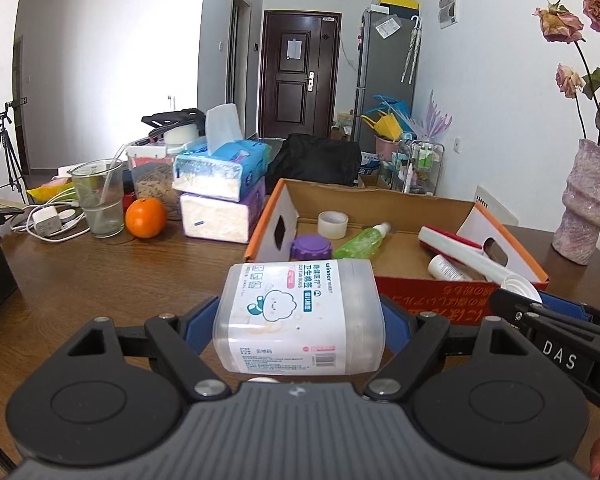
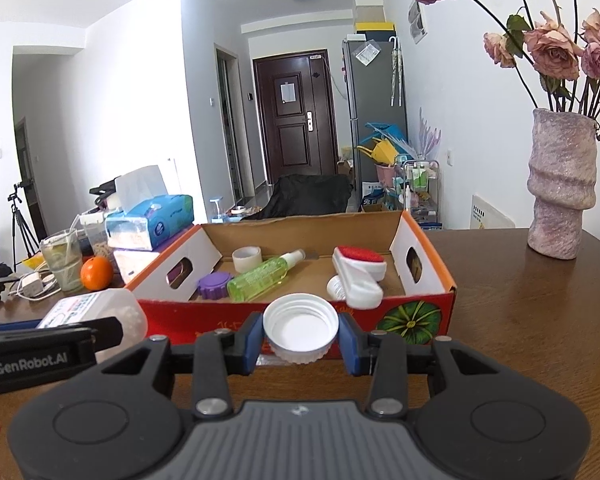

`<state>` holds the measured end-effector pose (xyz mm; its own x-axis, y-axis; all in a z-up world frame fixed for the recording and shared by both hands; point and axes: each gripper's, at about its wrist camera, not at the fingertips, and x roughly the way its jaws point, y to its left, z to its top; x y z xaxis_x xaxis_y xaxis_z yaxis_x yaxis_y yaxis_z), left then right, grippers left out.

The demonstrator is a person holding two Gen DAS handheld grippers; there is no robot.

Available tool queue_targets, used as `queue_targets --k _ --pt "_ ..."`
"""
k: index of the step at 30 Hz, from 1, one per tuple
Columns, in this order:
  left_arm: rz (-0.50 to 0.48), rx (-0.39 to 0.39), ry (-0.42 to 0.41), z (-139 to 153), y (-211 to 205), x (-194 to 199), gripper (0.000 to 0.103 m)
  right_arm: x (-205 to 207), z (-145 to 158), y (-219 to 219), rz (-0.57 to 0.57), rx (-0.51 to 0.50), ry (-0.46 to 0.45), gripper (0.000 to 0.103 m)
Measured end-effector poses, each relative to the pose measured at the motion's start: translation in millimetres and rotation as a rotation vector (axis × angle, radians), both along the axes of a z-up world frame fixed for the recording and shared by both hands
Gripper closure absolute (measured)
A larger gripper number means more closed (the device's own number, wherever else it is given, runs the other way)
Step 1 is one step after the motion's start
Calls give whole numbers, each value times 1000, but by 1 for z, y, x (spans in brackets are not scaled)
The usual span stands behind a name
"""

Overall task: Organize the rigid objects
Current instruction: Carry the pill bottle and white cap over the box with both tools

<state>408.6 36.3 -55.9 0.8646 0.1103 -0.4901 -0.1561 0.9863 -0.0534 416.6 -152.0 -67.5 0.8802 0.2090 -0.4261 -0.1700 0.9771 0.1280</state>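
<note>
My left gripper [image 1: 298, 322] is shut on a clear cotton bud box [image 1: 298, 316] and holds it above the wooden table, just before the cardboard box [image 1: 420, 288]. The cotton bud box also shows at the left of the right wrist view [image 2: 96, 312]. My right gripper [image 2: 302, 338] is shut on a white jar lid [image 2: 301, 327], held at the front wall of the cardboard box [image 2: 420, 304]. Inside the box lie a tape roll [image 2: 247, 258], a green spray bottle [image 2: 262, 278], a purple cap [image 2: 213, 285], a red and white lint brush [image 2: 358, 270] and a small white bottle [image 2: 336, 288].
A pink vase [image 2: 562, 196] with dried roses stands on the table at the right. Left of the box are stacked tissue packs [image 1: 220, 196], an orange [image 1: 145, 218], a glass with a straw [image 1: 99, 200] and chargers with cables [image 1: 48, 222].
</note>
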Motion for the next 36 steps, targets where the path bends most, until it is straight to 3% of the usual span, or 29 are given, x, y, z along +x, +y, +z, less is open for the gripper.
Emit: queue_targets --k 36 --pt "-12 -34 -61 15 -22 86 20 84 9 -13 -24 14 -35 64"
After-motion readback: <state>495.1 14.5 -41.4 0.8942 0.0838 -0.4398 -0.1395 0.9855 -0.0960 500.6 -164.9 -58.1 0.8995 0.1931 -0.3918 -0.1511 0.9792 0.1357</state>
